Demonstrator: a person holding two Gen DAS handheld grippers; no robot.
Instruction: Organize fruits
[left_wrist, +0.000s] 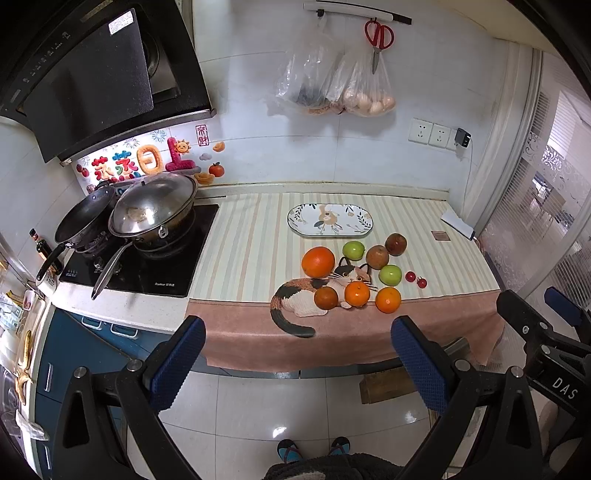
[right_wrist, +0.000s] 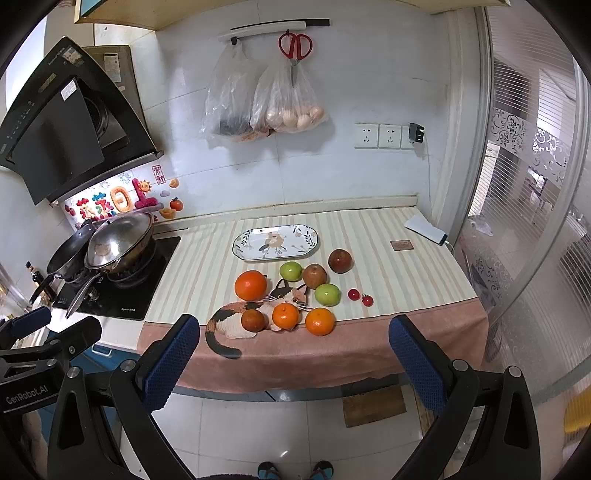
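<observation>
Fruit lies loose on the striped counter cloth (left_wrist: 243, 251): a large orange (left_wrist: 317, 261), three small oranges (left_wrist: 357, 293), two green apples (left_wrist: 353, 250), two brownish fruits (left_wrist: 377, 256) and two red cherry tomatoes (left_wrist: 416, 279). An empty oval patterned plate (left_wrist: 330, 219) sits behind them; it also shows in the right wrist view (right_wrist: 275, 242). My left gripper (left_wrist: 297, 354) is open and empty, held in front of the counter edge above the floor. My right gripper (right_wrist: 293, 354) is also open and empty, beside it, short of the fruit (right_wrist: 250, 284).
A cat-shaped mat (left_wrist: 306, 295) lies under the front fruit. A stove with a lidded wok (left_wrist: 153, 210) and a pan (left_wrist: 83, 221) stands left. Bags (left_wrist: 332, 85) and scissors (left_wrist: 378, 37) hang on the wall. A small white box (left_wrist: 458, 223) sits at the right.
</observation>
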